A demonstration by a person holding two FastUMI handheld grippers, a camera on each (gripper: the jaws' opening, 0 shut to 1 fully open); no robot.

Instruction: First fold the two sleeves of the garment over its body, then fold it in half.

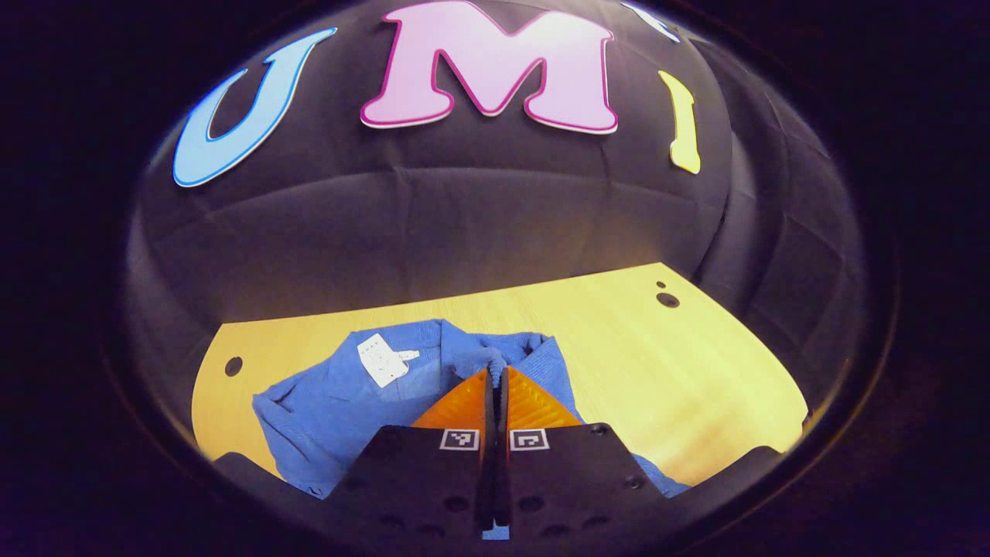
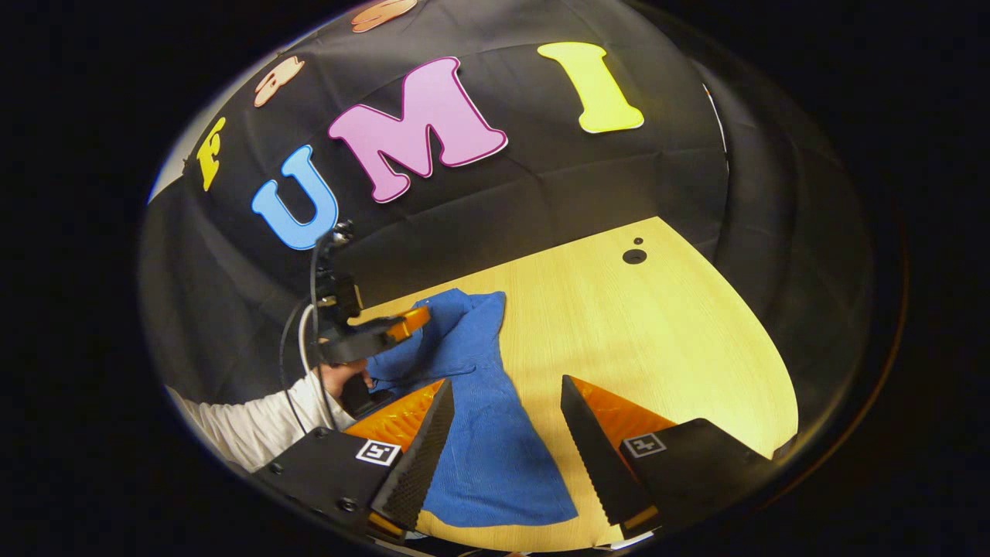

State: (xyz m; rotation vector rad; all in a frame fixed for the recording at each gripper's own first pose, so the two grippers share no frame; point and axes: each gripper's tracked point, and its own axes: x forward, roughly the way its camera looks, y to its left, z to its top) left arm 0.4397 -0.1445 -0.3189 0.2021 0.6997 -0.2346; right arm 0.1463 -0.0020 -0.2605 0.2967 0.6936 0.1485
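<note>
Your left gripper [image 1: 496,377] is pinched together on a fold of the garment [image 1: 340,402], its fingers meeting with blue cloth bunched at their tips; from the right gripper view you can see the same left gripper [image 2: 402,321] held off the table by a hand [image 2: 344,379] in a white sleeve [image 2: 247,425], with cloth rising up to it. Your right gripper [image 2: 506,445] stands apart, jaws wide, and grips nothing; the near end of the garment [image 2: 479,449] lies flat between its fingers, on the table [image 2: 657,333]. The ruling relation: in the right gripper view the cloth's long axis runs away from that gripper, from the flat edge under its open jaws to the raised part at the left gripper, so the left is the hand in charge of the fold and the right is nearest the free lower edge. The garment is a blue, soft, finely ribbed or knitted fabric, limp and creased where lifted, smooth where it lies. In the left gripper view a white tag [image 1: 381,360] shows on it, near what appears to be the collar. Beyond the cloth the table is pale wood-grain, smooth, with a rounded far corner and dark round holes [image 1: 667,299] near it. Judgement: a sleeve fold appears to be in hand; the half fold is not yet done.
</note>
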